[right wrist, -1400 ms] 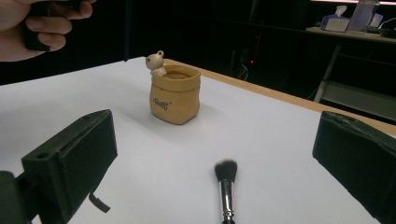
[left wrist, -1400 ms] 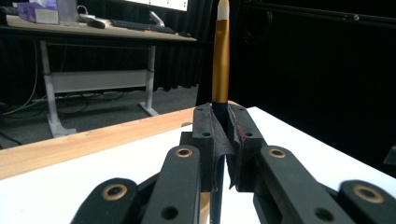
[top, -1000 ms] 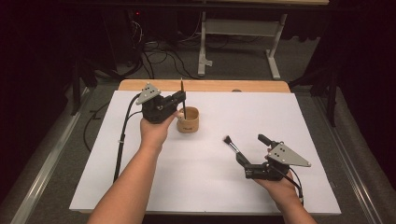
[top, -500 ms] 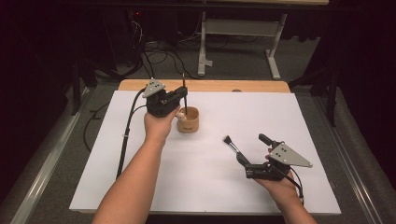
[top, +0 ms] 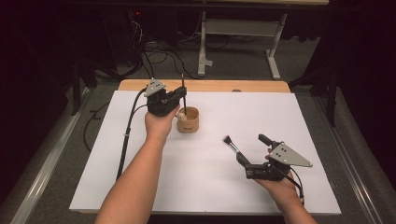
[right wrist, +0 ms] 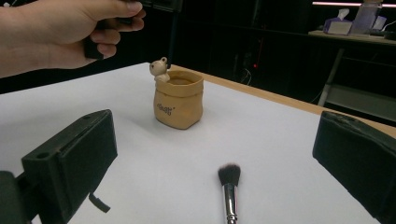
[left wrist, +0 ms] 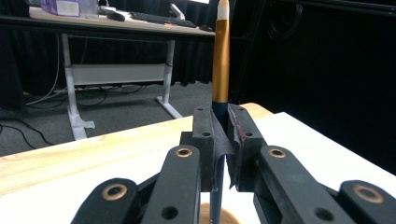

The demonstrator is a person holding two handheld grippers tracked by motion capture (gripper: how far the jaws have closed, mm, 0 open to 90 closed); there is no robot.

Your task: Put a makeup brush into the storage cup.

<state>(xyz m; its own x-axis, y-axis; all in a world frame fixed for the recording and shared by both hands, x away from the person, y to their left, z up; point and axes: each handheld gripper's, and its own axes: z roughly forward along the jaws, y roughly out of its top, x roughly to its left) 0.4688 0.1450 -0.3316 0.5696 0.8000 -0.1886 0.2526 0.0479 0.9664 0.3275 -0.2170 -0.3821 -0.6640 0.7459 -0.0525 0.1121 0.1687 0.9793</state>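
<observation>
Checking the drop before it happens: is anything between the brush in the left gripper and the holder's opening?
Nothing visible. The left gripper holds the brush upright, right above the pot; the little bear sits at the rim, beside the opening.

The pot [right wrist: 179, 99] looks like glazed ceramic, tan and a little glossy, with soft folds like a sack and a small pale bear figure on its rim at 10 o'clock. The brush [left wrist: 220, 60] in the left gripper [left wrist: 223, 140] has a smooth handle, shiny gold above and dark below. The pads [left wrist: 243, 133] are matt black, rough, like worn foam or rubber. The jaw links are matt black plastic with brass-coloured rivets. The brush on the sheet [right wrist: 229, 186] has soft dark bristles and a shiny metal ferrule. The table [top: 205, 86] shows light wood, covered with a matt white sheet [top: 280, 116] like paper.
</observation>
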